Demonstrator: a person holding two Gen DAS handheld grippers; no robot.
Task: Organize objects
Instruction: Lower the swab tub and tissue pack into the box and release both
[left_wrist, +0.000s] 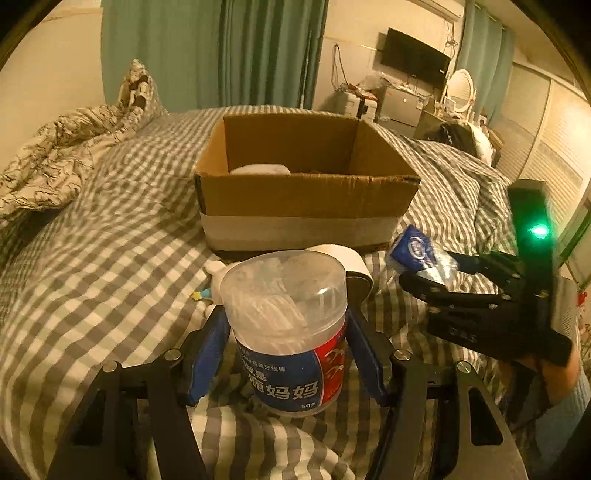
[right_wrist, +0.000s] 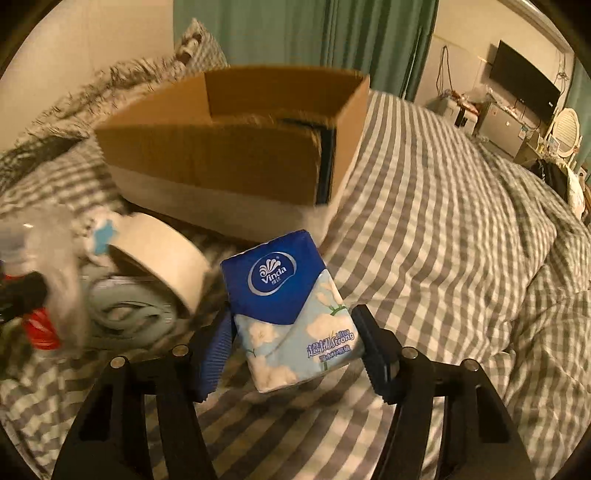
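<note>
My left gripper (left_wrist: 286, 343) is shut on a clear floss-pick jar (left_wrist: 286, 325) with a blue and red label, held just above the checked bedspread. My right gripper (right_wrist: 291, 332) is shut on a blue Vinda tissue pack (right_wrist: 291, 314), held above the bed; it also shows in the left wrist view (left_wrist: 417, 254). An open cardboard box (left_wrist: 306, 181) stands on the bed beyond both grippers, also in the right wrist view (right_wrist: 229, 147). A white object (left_wrist: 260, 170) lies inside the box.
A roll of white tape (right_wrist: 162, 254) lies in front of the box, also in the left wrist view (left_wrist: 347, 258). A light blue coiled item (right_wrist: 129, 310) lies beside it. A crumpled quilt (left_wrist: 62, 151) lies at the left. Furniture and a TV (left_wrist: 413, 59) stand beyond the bed.
</note>
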